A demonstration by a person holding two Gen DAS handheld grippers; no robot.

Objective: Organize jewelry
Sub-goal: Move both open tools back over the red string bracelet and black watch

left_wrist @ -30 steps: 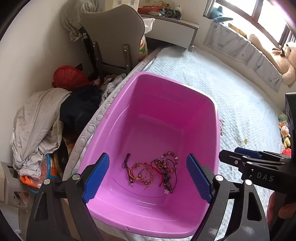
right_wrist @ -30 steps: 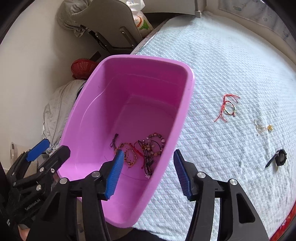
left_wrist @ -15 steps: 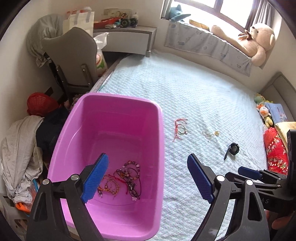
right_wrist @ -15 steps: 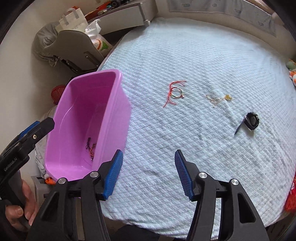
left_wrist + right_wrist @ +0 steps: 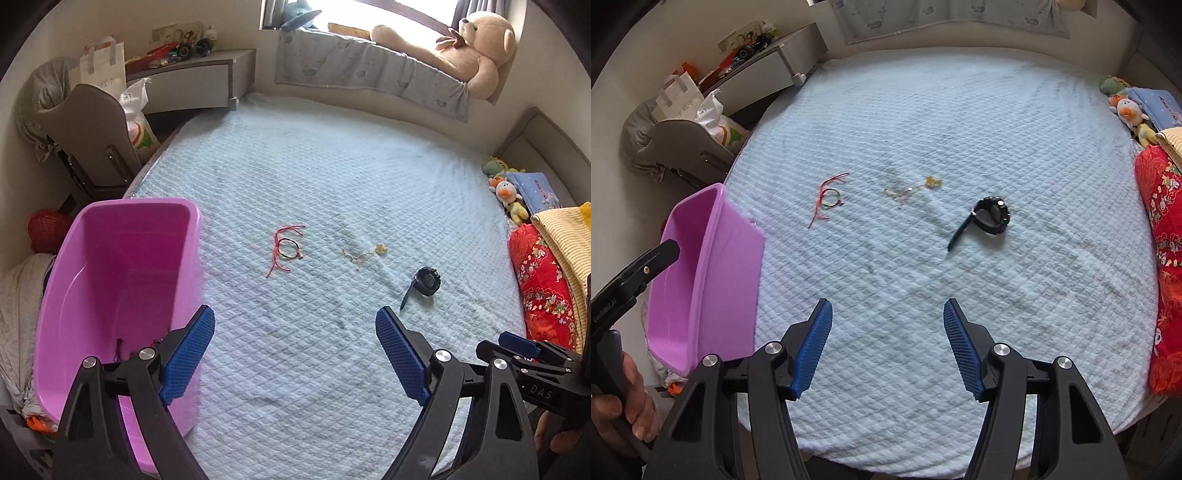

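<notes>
While both tools hang above the pale blue quilted bed, neither one grips anything. The left tool has its blue pads spread wide with only bedcover showing between them. The right tool is also spread, its jaws having just been opening, and nothing lies between them.

Three pieces of jewelry lie loose on the bed, well apart from both tools. A red cord bracelet with a dark loop lies furthest to the left, nearest the tub. A thin gold chain with a small yellow charm sits to its right, and a black watch with its strap trailing toward the near edge lies further right again.

A pink plastic tub stands at the left edge of the bed, just beside the left tool's left pad in the left wrist view. A few dark and reddish strands of jewelry show at its bottom, mostly hidden behind the tool's frame.

A hand grips the handle of the left tool at the lower left of the right wrist view. A large teddy bear rests on the window ledge beyond the bed, and a red floral cushion sits at the bed's right side.
</notes>
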